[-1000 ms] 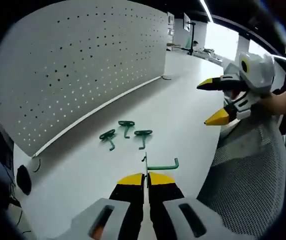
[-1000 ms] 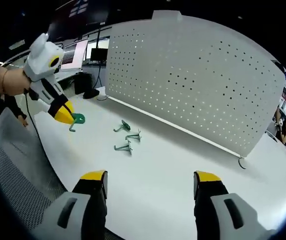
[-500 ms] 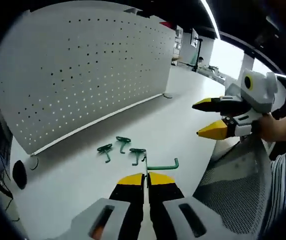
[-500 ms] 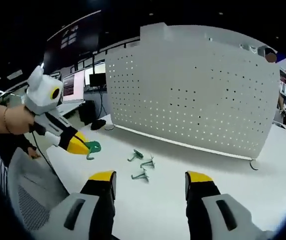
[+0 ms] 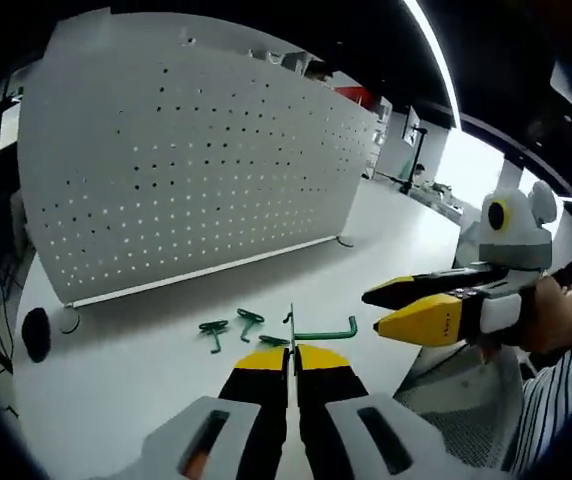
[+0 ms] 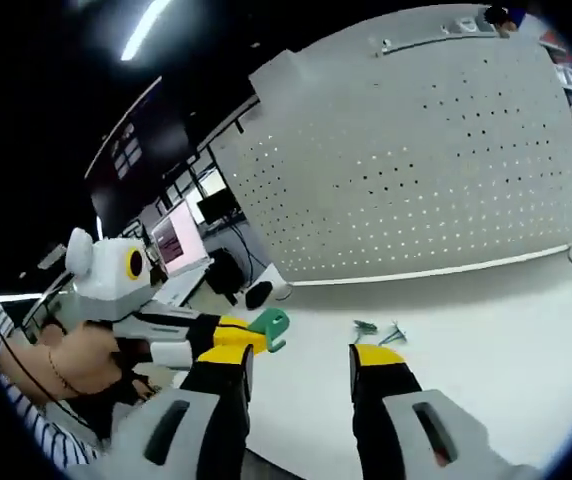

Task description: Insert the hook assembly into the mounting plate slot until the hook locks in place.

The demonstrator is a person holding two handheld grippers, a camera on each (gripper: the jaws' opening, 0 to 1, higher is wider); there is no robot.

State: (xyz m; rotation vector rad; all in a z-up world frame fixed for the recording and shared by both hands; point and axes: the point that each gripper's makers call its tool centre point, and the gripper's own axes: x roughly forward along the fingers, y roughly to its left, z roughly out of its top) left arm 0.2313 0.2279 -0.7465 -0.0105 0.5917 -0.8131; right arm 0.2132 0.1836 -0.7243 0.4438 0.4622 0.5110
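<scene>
Office-like lab, white pegboard (image 5: 196,170), long white table (image 5: 116,400), monitors (image 6: 171,240)

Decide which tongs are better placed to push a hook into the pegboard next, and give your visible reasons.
Left. The left tongs are shut on a green hook, facing the pegboard. The right tongs are open and hold nothing.

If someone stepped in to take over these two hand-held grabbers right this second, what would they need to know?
Left gripper: shut on a green hook, held up above the white table.
Right gripper: open, holding nothing, close beside the left one.
Spare green hooks lie loose on the table in front of the white pegboard, which stands upright.
Done: one hook is picked up.
Left: carry it to the pegboard and push it into a slot until it locks. No hook is in the board yet.
</scene>
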